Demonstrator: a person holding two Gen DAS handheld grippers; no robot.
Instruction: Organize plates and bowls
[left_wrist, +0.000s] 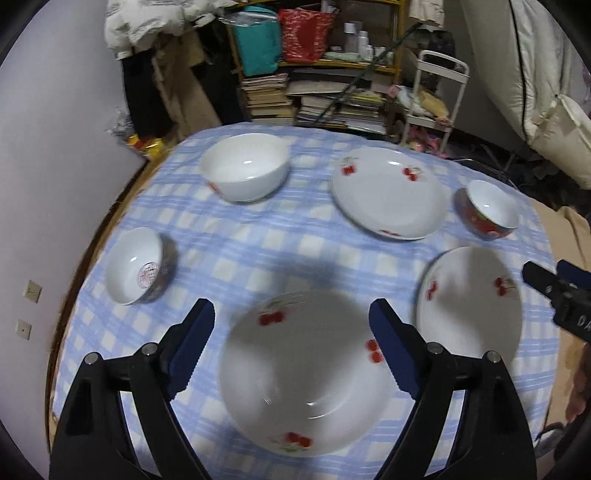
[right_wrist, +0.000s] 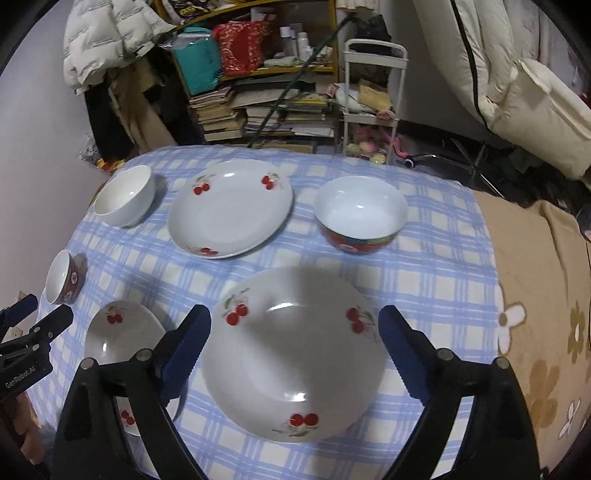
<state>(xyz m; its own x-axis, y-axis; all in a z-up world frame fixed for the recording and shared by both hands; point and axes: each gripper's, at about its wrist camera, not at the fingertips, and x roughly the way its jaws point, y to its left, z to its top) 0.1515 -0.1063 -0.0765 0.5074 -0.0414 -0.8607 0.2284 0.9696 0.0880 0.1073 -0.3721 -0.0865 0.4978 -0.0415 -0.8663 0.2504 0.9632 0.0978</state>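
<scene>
Three white cherry-print plates and three bowls lie on a blue checked tablecloth (left_wrist: 258, 251). My left gripper (left_wrist: 291, 332) is open above the near-left plate (left_wrist: 303, 380), which shows in the right wrist view (right_wrist: 114, 339). My right gripper (right_wrist: 295, 339) is open above the near-right plate (right_wrist: 291, 354), seen from the left wrist (left_wrist: 469, 302). The far plate (left_wrist: 388, 192) (right_wrist: 231, 208) lies between a plain white bowl (left_wrist: 245, 166) (right_wrist: 125, 195) and a red-sided bowl (left_wrist: 487, 210) (right_wrist: 360, 214). A small red-patterned bowl (left_wrist: 136, 264) (right_wrist: 64, 277) sits at the left edge.
The other gripper shows at each frame's side: the right one (left_wrist: 554, 291), the left one (right_wrist: 33, 325). Behind the table stand cluttered shelves with books (right_wrist: 258, 110) and a white trolley (right_wrist: 373, 99). A beige flowered blanket (right_wrist: 546, 314) lies right of the table.
</scene>
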